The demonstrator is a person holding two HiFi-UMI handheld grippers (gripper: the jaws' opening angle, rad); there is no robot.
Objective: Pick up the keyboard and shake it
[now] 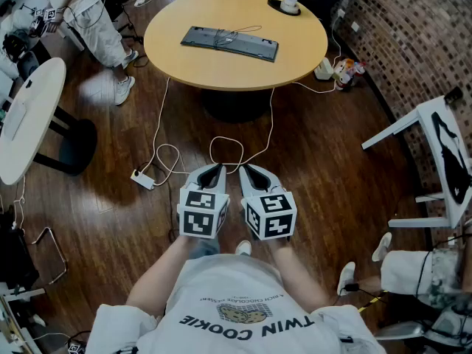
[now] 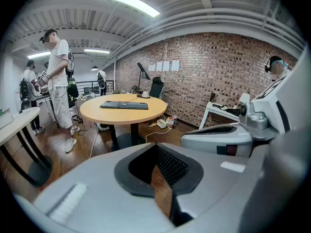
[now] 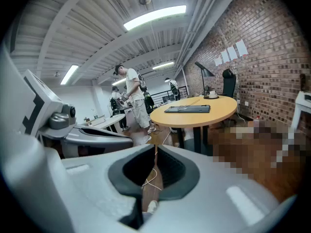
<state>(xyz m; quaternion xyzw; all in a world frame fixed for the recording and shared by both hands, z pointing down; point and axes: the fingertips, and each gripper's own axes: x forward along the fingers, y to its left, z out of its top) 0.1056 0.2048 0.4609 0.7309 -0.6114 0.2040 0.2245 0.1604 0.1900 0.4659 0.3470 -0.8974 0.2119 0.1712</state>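
Closed, empty left gripper (image 2: pixel 156 147), keyboard (image 2: pixel 124 105) flat on round table (image 2: pixel 121 115) beyond, person (image 2: pixel 59 81) standing at left

Head view looks steeply down; 2 gripper views face the table (image 1: pixel 236 72).

An office-like lab is showing: a brick wall (image 1: pixel 413 28) is running beside the round table (image 1: pixel 295 57), a power strip (image 1: pixel 142 178) is lying near it.

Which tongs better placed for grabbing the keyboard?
Right, barely: the keyboard angles its right end nearer. Otherwise even: left tongs and right tongs sit shut, empty, side by side, short of the table.
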